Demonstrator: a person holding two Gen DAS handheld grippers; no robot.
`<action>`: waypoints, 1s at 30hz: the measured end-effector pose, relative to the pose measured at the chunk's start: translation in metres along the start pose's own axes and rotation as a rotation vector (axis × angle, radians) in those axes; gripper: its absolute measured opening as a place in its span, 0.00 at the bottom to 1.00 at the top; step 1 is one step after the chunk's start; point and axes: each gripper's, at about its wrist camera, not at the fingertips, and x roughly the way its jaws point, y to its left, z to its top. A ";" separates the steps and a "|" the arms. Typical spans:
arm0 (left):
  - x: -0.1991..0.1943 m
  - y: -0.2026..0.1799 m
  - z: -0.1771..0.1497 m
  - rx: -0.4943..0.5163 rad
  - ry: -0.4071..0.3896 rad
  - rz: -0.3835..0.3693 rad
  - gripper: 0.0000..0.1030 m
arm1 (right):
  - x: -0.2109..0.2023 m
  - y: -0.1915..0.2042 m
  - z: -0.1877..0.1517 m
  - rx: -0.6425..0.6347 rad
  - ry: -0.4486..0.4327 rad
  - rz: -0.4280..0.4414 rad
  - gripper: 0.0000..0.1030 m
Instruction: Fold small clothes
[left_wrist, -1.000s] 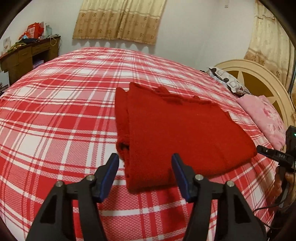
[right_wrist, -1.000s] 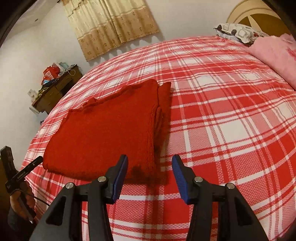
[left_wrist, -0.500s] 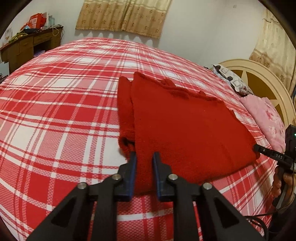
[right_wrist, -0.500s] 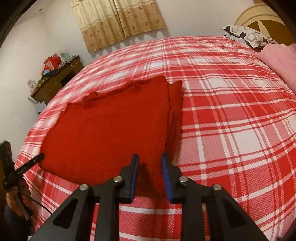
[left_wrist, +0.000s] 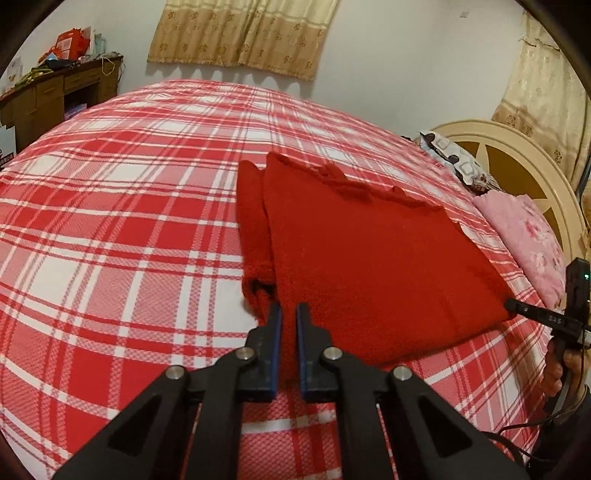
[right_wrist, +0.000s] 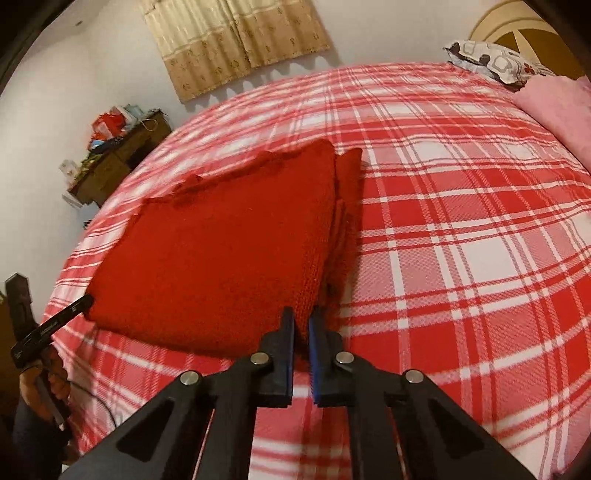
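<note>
both claws pinch the red sweater (left_wrist: 369, 266)
left gripper (left_wrist: 289, 317) and right gripper (right_wrist: 302, 323) clamp its near corners, lower centre of each frame.

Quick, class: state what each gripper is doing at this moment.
Left gripper: closed on the near edge of the red sweater.
Right gripper: closed on the sweater's near edge too.

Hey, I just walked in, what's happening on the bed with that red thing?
A person is folding a red sweater on the plaid bedspread, using a handheld gripper in each hand. The left gripper and the right gripper have each pinched shut on a near corner of the sweater's front edge. The sweater lies flat, its sides already folded in, so the next fold looks about to start.
</note>
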 end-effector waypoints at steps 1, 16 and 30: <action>0.000 0.002 -0.001 -0.001 0.005 -0.003 0.07 | -0.004 0.000 -0.004 -0.003 0.000 0.003 0.06; 0.004 0.005 -0.015 -0.008 0.017 0.013 0.08 | -0.005 -0.007 0.002 0.029 -0.057 -0.137 0.42; 0.005 0.006 -0.022 -0.018 0.025 0.067 0.34 | 0.052 0.068 -0.002 -0.135 0.038 -0.136 0.45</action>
